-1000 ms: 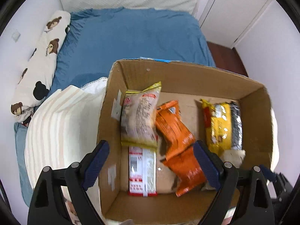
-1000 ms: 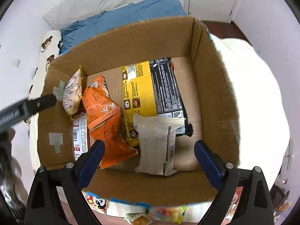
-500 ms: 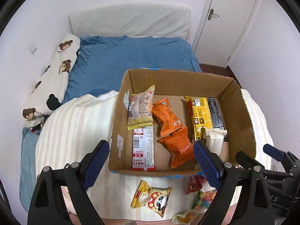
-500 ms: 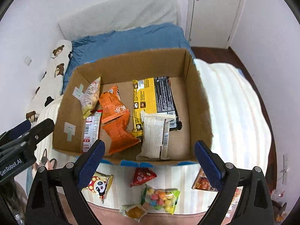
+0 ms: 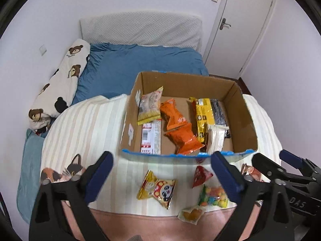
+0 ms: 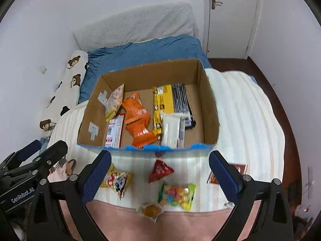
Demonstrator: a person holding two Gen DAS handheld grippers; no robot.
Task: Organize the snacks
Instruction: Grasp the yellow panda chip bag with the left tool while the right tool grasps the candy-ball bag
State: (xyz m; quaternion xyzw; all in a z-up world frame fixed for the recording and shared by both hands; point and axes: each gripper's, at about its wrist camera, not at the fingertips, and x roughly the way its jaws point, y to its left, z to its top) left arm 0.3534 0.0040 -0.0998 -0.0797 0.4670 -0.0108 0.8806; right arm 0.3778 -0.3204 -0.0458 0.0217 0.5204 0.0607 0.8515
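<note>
Five loose snack packs lie on the striped blanket (image 5: pixel 84 124) of the bed, just in front of the cardboard box (image 5: pixel 243 120), w/ several packs already lying inside it: orange bags (image 5: pixel 178 126), a yellow-black pack (image 5: pixel 204 114), a white pack (image 5: pixel 215 138). Loose ones: panda pack (image 5: pixel 157 188), red triangular pack (image 6: pixel 159 170), clear candy bag (image 6: pixel 176 193), small orange-filled pouch (image 6: pixel 150 209), brown pack (image 6: pixel 238 169) off to the right, partly hidden. Left gripper (image 5: pixel 161 175) has its jaws wide apart, having just been opening, nothing between them; right gripper (image 6: pixel 159 172) likewise spread wide & empty. Both hover above the loose packs, not touching. Handling, as a guess: all look light, soft, crinkly film, prob. slippery; the candy bag is lumpy & will shift inside. Panda pack looks puffed w/ air, so pinch a crimped end seal or flat edge, not the belly. Red triangle: take a corner. Small pouch sits at the blanket's edge, near the pink surface (image 6: pixel 160 227); needs a shallow pinch, could slide off.
</note>
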